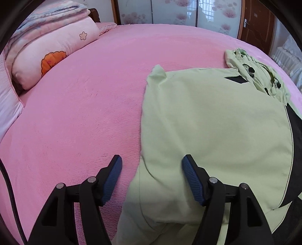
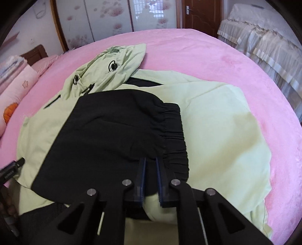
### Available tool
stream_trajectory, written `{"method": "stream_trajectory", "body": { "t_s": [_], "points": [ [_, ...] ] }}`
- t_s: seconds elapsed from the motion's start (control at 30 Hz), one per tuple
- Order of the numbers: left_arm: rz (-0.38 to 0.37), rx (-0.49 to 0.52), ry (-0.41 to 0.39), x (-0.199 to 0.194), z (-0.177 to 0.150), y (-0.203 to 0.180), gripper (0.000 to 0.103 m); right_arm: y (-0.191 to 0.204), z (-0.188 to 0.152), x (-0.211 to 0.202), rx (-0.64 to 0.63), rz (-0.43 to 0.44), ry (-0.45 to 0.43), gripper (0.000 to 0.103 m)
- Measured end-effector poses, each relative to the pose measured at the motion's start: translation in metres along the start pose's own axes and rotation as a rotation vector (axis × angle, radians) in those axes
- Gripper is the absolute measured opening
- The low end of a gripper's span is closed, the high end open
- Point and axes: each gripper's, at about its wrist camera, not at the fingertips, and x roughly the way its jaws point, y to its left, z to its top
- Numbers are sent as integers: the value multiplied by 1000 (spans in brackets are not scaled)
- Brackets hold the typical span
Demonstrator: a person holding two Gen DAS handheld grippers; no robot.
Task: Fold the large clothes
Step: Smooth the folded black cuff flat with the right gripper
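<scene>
Green jacket (image 2: 217,120) spread mid-bed (image 1: 85,98); right gripper (image 2: 150,169) clenched on black sleeve (image 2: 113,132) near its cuff; left gripper (image 1: 152,175) released over jacket's edge; risk: thin pinch slips, fold skews.

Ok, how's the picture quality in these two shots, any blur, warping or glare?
Left wrist view: mostly sharp, with slight smear where the green jacket meets the open left hand-held gripper; fisheye bows the pink bed into a dome. Right wrist view: softer, the black sleeve clamped in the right hand-held gripper loses detail; glare on the sliding doors. Dark vignette in both.
</scene>
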Motion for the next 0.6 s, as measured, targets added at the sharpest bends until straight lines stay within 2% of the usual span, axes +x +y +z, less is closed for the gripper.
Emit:
{"method": "stream_trajectory", "body": {
  "t_s": [0.07, 0.13, 0.27, 0.4, 0.53, 0.6],
  "points": [
    [13, 7, -5, -1, 1, -4, 66, 1, -3, -9, 13, 1, -8, 13],
    [35, 22, -5, -9, 2, -7, 66, 4, -5, -20, 15, 1, -18, 19],
    [12, 31, -22, -43, 1, -12, 66, 9, -8, -45, 30, 31, -44, 24],
    [-5, 34, -91, -97, -3, -11, 67, 14, -12, -77, 17, 39, -81, 24],
    [-11, 25, -144, -154, -12, -9, 76, 19, -23, -118, -1, 72, -120, 25],
    [-18, 20, -174, -183, -16, -7, 79, 20, -29, -140, -9, 84, -142, 34]
  ]
}}
